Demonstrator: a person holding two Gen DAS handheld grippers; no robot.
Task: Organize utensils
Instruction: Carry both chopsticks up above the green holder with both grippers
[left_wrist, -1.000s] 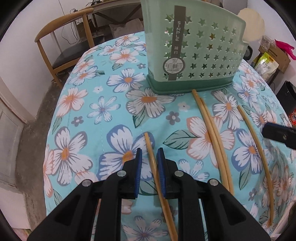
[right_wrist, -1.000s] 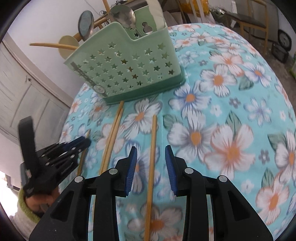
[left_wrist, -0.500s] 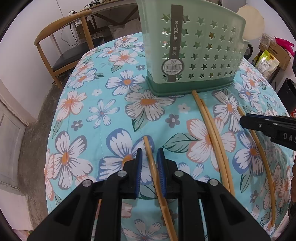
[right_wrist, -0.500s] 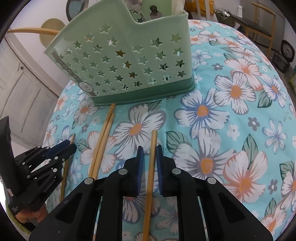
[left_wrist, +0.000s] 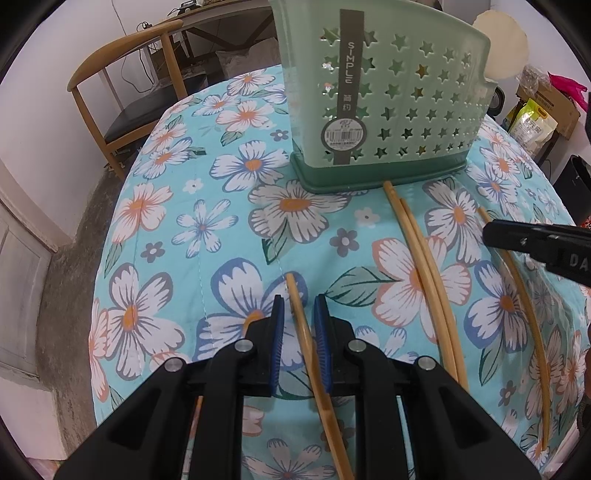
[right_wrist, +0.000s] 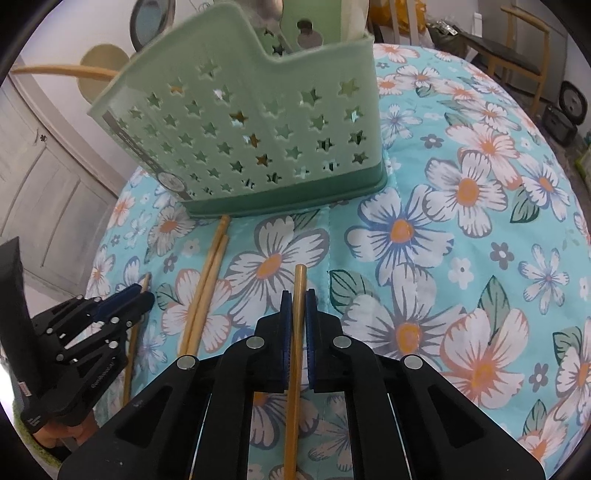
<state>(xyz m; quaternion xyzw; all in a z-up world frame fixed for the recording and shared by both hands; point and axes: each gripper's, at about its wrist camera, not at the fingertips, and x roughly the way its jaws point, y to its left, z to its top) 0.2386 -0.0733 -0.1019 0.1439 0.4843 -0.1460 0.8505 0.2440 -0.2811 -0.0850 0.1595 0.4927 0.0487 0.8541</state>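
Floral tablecloth (left_wrist: 192, 221) | right gripper (right_wrist: 297, 306) pinching chopstick (right_wrist: 298, 295), long axis along its fingers | green caddy (right_wrist: 258, 122) straight ahead | left gripper (left_wrist: 298, 314) spread astride another chopstick (left_wrist: 301, 314), not gripping

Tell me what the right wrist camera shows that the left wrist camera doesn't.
Only the right wrist view shows utensils standing inside the basket, and the right tongs shut on a chopstick. Only the left wrist view shows the basket's SIMPLE label strip head-on, and the left tongs straddling another chopstick, blue pads not quite touching it. Both show the flowered cloth and a chopstick pair lying loose between the two.
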